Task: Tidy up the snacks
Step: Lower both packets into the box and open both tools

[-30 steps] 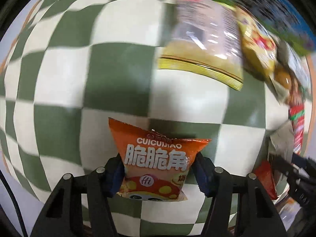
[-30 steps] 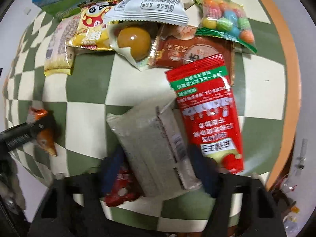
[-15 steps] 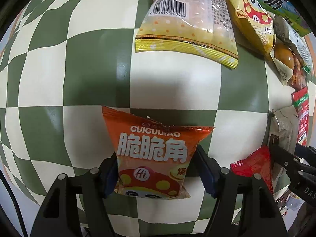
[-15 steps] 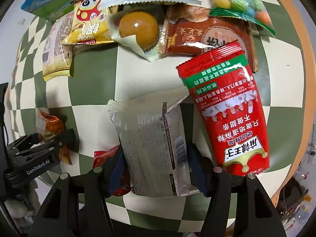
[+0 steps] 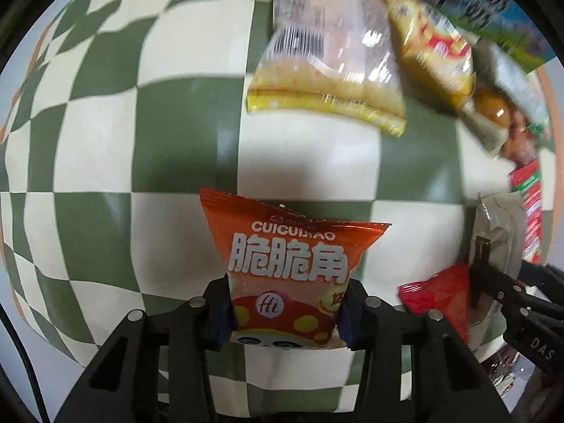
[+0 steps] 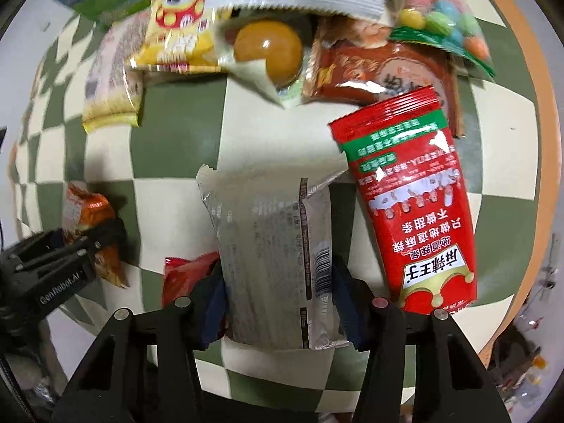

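Left gripper (image 5: pixel 285 313): jaws closing, pinching the orange packet (image 5: pixel 287 271), its lower edge hidden. Right gripper (image 6: pixel 278 303): jaws closing on the silver packet (image 6: pixel 271 246), which covers most of a red packet (image 6: pixel 187 275). Snacks along the table's (image 5: pixel 98 141) far edge are blurred.

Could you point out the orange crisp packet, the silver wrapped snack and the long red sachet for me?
Orange foil crisp packet (image 5: pixel 287 268): left wrist view, on its white lettering.
Silver foil wrapped snack (image 6: pixel 271 257): right wrist view, on its middle, beside the back seam.
Long red plastic sachet (image 6: pixel 416 208): right wrist view, on its red middle.

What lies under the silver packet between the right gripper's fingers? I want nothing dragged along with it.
A small red packet pokes out from under the silver packet's left edge; how far it reaches beneath is covered. Elsewhere only the checkered tablecloth shows around it.
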Available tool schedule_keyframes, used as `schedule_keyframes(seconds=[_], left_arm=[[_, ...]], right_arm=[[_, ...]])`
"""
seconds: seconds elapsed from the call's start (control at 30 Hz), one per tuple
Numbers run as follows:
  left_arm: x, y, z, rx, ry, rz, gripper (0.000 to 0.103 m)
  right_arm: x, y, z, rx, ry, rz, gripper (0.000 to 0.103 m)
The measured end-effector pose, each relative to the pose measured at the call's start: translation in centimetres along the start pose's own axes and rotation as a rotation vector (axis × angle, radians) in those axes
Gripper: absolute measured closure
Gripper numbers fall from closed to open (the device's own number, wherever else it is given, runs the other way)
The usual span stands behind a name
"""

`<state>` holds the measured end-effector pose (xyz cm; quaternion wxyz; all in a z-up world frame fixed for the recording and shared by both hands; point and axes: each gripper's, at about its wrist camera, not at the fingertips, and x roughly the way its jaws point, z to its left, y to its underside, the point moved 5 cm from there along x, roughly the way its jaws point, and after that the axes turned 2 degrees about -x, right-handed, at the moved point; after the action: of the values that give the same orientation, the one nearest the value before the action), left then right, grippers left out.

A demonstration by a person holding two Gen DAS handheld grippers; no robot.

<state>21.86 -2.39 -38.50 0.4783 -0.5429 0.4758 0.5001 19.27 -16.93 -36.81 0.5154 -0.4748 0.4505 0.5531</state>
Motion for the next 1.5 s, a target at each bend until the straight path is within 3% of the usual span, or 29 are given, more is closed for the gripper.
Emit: schedule_keyframes(seconds=[0.17,0.3,0.43,0.6,0.83,1.0,1.17,1.4,1.47,1.5], left_arm=[[-5.9,-1.5,-1.4,-0.002,0.072,-0.098,0.061],[-11.8,-4.3,-3.5,0.022,0.146,-0.197,0.061],[-18.1,-10.8,-4.5,0.057,0.216,-0.281,0.061],[-21.3,-18.0,-5.5,0.096,0.197,-0.326,0.061],[-15.6,-26.8,-4.8,0.056,0.168,-0.165,0.060],[-11.4,-29.9,-3.6,0.009,0.166,-0.046,0.060],[-9.2,-30.8,-2.8,-0.012,0.172,0.017,0.060],[-6.8,-30.3,-2.2,-0.006,0.152,0.070,0.059],[-6.4,-30.1,-2.4,0.008,0.147,0.066,0.056],[-6.3,-30.1,-2.4,0.008,0.143,0.061,0.054]], right_arm=[[-4.9,-1.1,0.0,0.054,-0.103,-0.081,0.046],[-11.6,-4.6,0.1,0.057,-0.184,-0.192,0.046],[-18.5,-9.9,-0.4,0.037,-0.212,-0.320,0.046],[-22.5,-17.3,-0.2,0.001,-0.135,-0.413,0.046],[-19.4,-25.9,1.0,-0.002,-0.118,-0.335,0.046],[-14.9,-29.1,1.9,-0.009,-0.104,-0.247,0.046],[-10.6,-30.8,2.4,-0.013,-0.103,-0.176,0.046],[-7.5,-30.7,2.3,-0.027,-0.119,-0.086,0.045],[-6.7,-30.5,2.4,-0.035,-0.124,-0.031,0.042],[-6.4,-30.5,2.5,-0.041,-0.126,-0.016,0.035]])
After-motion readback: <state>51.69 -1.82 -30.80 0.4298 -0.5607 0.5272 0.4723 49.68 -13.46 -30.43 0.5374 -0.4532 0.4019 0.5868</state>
